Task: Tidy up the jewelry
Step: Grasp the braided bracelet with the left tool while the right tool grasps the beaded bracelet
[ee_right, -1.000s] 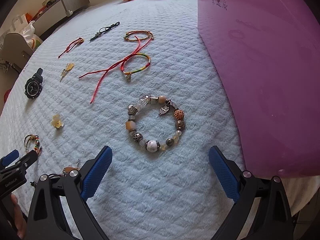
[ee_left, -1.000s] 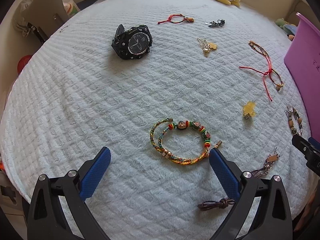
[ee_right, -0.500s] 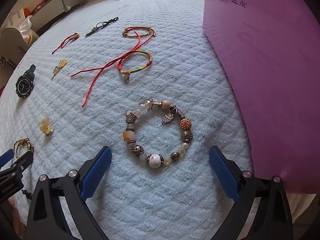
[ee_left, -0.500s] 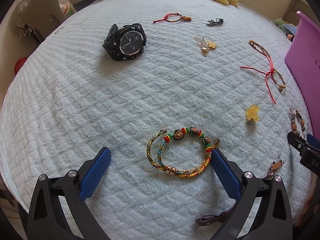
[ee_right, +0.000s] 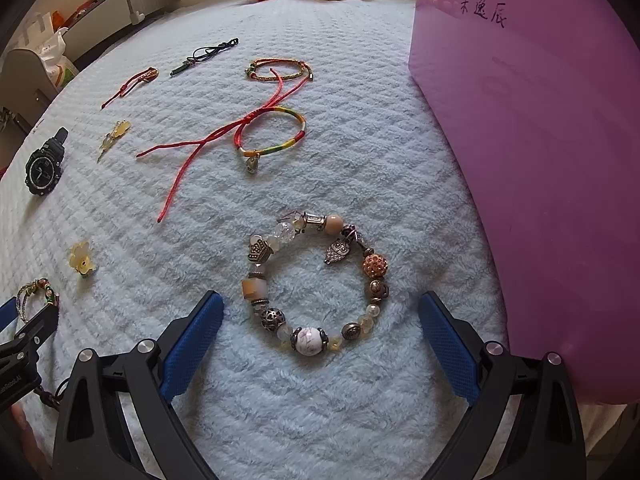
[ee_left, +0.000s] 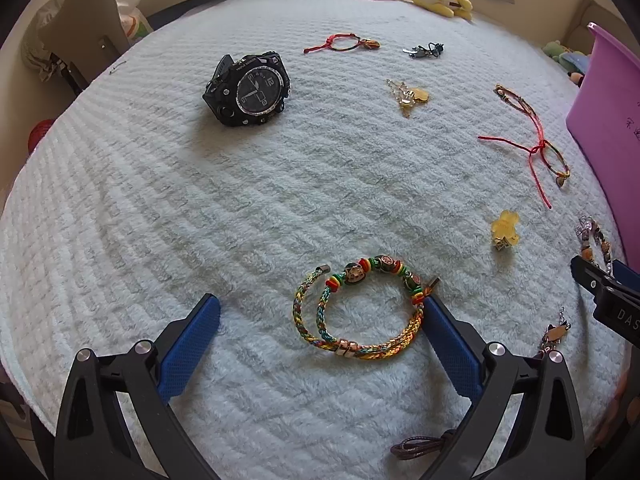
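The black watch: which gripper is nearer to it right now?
Left. The left gripper sits over the braided bracelet, the black watch ahead of it. The right gripper is farther off, by the purple box.

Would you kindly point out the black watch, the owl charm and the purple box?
black watch (ee_left: 256,92), left wrist view, on its dial.
owl charm (ee_right: 338,251), right wrist view, on its body.
purple box (ee_right: 540,160), right wrist view, on its side wall.

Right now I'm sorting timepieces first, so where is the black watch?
The black watch lies far back on the left of the blanket in the left wrist view, left of the red string bracelet and gold charm.
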### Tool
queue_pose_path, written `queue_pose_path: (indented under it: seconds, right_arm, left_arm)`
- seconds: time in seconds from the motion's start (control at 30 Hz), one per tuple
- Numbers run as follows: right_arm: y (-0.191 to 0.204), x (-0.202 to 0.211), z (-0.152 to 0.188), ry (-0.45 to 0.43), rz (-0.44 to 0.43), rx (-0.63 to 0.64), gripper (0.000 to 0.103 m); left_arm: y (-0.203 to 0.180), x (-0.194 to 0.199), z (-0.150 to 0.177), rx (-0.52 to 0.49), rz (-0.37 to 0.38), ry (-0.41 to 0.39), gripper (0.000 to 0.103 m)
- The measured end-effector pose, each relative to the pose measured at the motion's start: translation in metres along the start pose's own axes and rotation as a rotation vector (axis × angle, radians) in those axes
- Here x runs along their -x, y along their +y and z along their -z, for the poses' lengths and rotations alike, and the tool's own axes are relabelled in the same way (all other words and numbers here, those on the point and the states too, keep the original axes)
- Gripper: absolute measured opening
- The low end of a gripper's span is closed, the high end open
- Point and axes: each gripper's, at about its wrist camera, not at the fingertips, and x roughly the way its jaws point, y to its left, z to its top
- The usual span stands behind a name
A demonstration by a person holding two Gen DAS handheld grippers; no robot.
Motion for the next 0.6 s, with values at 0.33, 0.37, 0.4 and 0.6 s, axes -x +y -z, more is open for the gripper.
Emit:
queue_pose_path:
  seconds: [0.33,0.37,0.4,0.6]
  right_arm:
    - [-0.002,0.012,0.012,-0.003,-0.004,0.010,0.087]
    - [-0.001,0.014,0.012,-0.006,-0.008,0.015,0.081]
    - [0.000,0.016,0.013,-0.009,-0.006,0.022,0.078]
    - [-0.001,0.025,0.016,-0.015,-0.007,0.029,0.050]
  left_arm:
    - [-0.011,0.011,0.004,-0.042,0.018,-0.020,0.072]
    - [-0.013,0.012,0.004,-0.050,0.016,-0.023,0.069]
    - [-0.014,0.012,0.004,-0.055,0.014,-0.025,0.068]
    - [-0.016,0.018,0.003,-0.064,0.019,-0.034,0.037]
